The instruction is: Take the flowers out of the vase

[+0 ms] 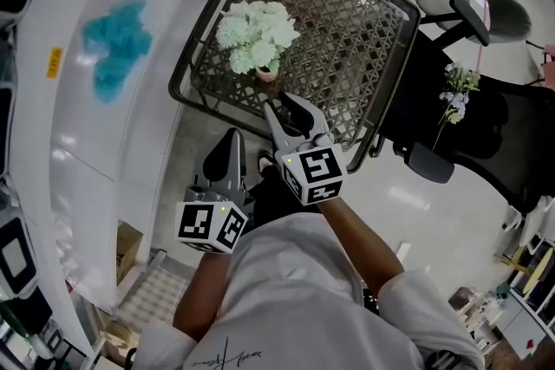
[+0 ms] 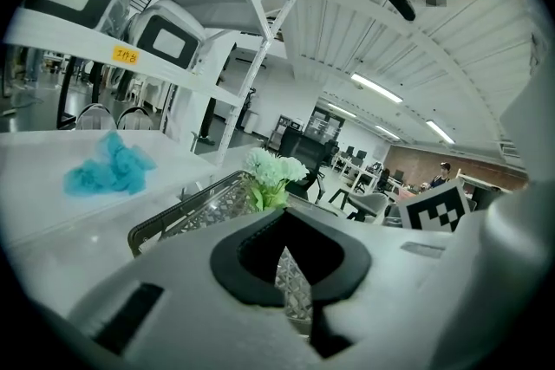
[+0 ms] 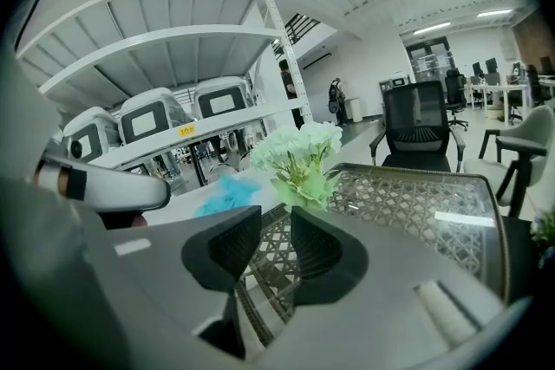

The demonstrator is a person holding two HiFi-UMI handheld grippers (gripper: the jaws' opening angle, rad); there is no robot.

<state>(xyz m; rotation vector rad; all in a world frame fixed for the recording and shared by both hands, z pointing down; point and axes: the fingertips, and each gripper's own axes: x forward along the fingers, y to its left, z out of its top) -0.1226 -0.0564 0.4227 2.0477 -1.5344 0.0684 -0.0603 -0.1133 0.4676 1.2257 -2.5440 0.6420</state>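
Pale green-white bunch of flowers (image 1: 257, 35): was seen standing upright in a small pinkish vase (image 1: 267, 74), not yet taken out.
Vase: was set on the dark lattice-patterned worktop (image 1: 347, 22), near the edge closest to the person.
Right tool (image 1: 286, 107): was held open and empty, just short of the vase and pointed at the flowers.
Left tool (image 1: 232, 143): was held closed with nothing gripped, lower down, beside the worktop's edge.

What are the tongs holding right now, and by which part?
Nothing. The left tongs are shut and empty; the right tongs stand open short of the flowers, which are in the vase.
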